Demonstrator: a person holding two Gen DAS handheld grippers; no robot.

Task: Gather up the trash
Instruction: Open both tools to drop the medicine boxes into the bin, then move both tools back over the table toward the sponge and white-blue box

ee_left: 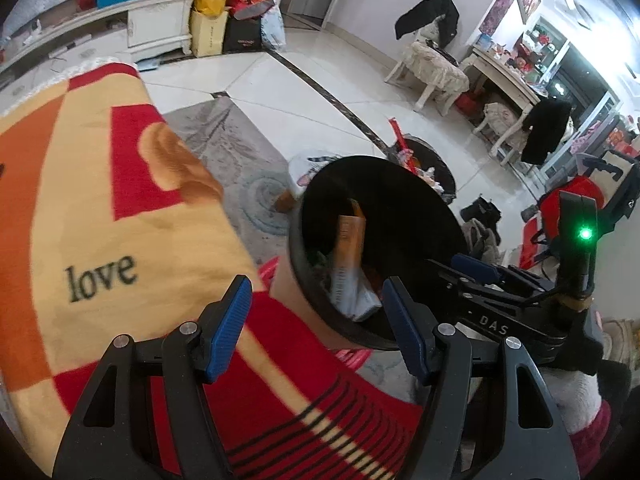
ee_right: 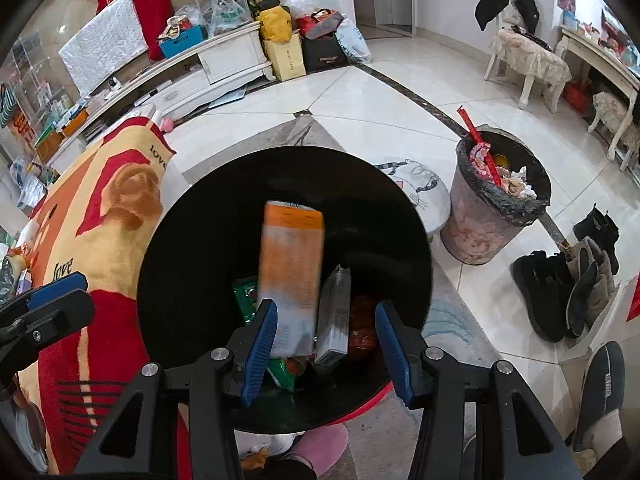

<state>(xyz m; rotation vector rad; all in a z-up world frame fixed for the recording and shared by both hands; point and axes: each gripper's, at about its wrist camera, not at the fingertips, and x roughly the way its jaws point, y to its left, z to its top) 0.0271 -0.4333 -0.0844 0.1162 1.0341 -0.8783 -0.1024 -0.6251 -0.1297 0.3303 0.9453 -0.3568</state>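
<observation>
the black bin [ee_right: 192, 240] fills the middle of the right wrist view, just beside the red and yellow blanket [ee_right: 100, 216] at its 9 o'clock. in it an orange carton [ee_right: 292, 248] stands tilted, blurred, with a grey box [ee_right: 334, 316] at its 4 o'clock, a green wrapper [ee_right: 248, 292] at 8 and something red [ee_right: 362, 320] beyond the box. the right gripper [ee_right: 326, 344] hangs over the bin with jaws spread, pinching nothing. the left gripper [ee_left: 316, 328] is also spread and empty, over the bin's near rim. at 2 o'clock a lined waste basket [ee_right: 472, 232] brims with wrappers and paper.
</observation>
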